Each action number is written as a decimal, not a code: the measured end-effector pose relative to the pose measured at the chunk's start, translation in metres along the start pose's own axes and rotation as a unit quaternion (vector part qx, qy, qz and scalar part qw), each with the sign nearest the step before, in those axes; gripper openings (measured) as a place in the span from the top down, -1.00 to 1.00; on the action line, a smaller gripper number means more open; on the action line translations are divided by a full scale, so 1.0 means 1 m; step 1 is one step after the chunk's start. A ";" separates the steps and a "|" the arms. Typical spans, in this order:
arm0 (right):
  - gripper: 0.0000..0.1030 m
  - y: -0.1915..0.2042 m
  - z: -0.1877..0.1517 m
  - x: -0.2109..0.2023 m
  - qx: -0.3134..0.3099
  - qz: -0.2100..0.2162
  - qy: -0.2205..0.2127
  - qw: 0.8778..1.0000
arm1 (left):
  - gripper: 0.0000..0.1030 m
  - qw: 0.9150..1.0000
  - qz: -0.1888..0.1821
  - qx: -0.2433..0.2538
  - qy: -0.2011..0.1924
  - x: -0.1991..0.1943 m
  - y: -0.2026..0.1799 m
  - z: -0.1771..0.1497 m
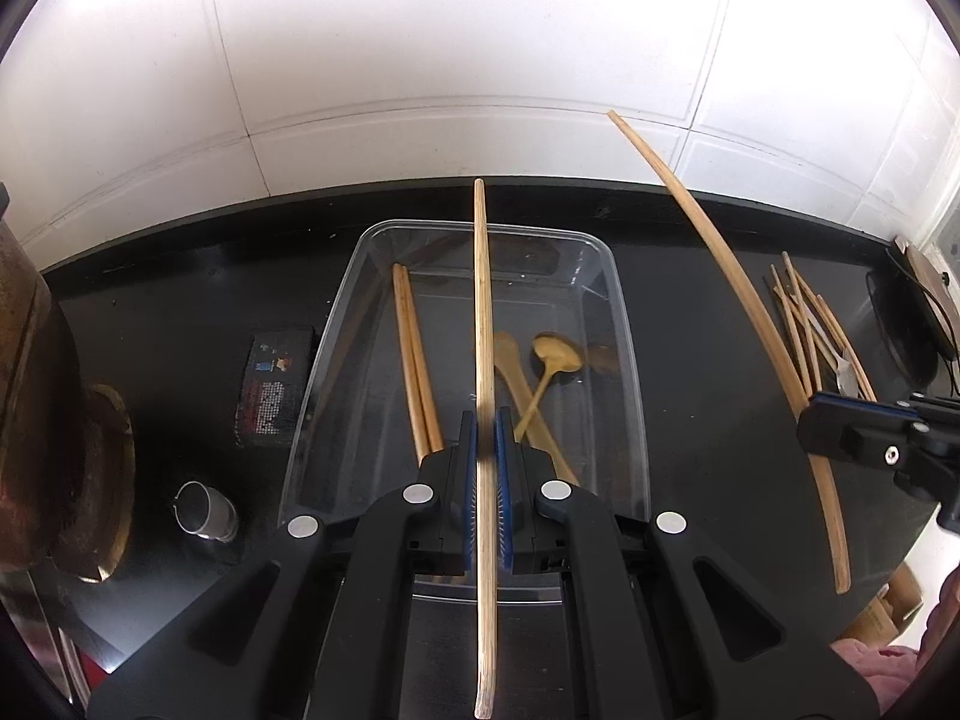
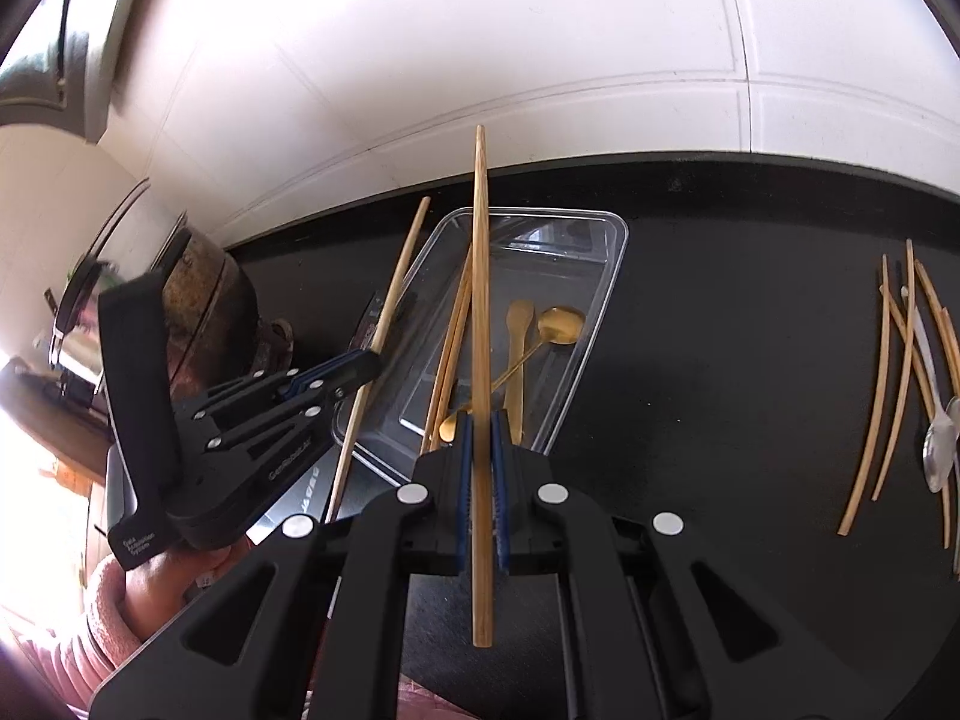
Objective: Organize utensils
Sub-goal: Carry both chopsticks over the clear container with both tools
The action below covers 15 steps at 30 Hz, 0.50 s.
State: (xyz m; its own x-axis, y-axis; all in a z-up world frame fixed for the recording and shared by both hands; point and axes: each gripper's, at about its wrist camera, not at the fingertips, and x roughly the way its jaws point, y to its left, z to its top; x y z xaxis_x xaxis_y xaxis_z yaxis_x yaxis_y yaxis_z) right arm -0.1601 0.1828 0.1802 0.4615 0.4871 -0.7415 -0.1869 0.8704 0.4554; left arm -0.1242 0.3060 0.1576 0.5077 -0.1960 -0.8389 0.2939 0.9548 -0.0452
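My left gripper (image 1: 486, 427) is shut on a long wooden chopstick (image 1: 482, 276) and holds it lengthwise over a clear plastic container (image 1: 627, 330). Two chopsticks (image 1: 414, 360), a gold spoon (image 1: 558, 354) and a wooden spatula (image 1: 510, 360) lie inside the container. My right gripper (image 2: 480, 423) is shut on another chopstick (image 2: 480, 276), just in front of the container's (image 2: 607, 276) near right corner. The left wrist view shows the right gripper (image 1: 840, 417) at the right with its chopstick (image 1: 738, 276). The left gripper (image 2: 369, 366) and its chopstick (image 2: 390, 306) appear in the right wrist view.
A loose pile of chopsticks (image 2: 900, 384) with a silver spoon (image 2: 939, 450) lies on the black counter (image 2: 720, 330) to the right. At the left stand a rusty pot (image 1: 36, 372), a small metal cup (image 1: 204, 510) and a dark packet (image 1: 276, 384). White tiled wall (image 1: 480, 60) behind.
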 end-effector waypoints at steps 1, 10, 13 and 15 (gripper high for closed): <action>0.86 0.000 0.002 0.004 0.004 0.000 0.002 1.000 | 0.91 1.000 -0.001 0.000 0.002 0.002 0.003 0.000; 0.86 0.009 0.014 0.027 0.006 0.001 0.012 1.000 | 0.91 1.000 -0.002 -0.012 0.012 0.018 0.029 0.010; 0.86 0.004 0.019 0.031 0.015 0.000 0.013 1.000 | 0.91 1.000 -0.006 -0.004 0.016 0.025 0.030 0.015; 0.86 0.001 0.021 0.033 0.019 0.000 0.015 1.000 | 0.91 1.000 -0.009 0.000 0.019 0.028 0.028 0.017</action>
State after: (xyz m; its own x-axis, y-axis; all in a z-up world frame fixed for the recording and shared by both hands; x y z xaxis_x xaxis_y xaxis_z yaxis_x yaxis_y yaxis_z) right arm -0.1267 0.1987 0.1668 0.4352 0.4893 -0.7558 -0.1535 0.8675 0.4732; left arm -0.0878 0.3233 0.1419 0.4714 -0.2049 -0.8578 0.3020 0.9513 -0.0612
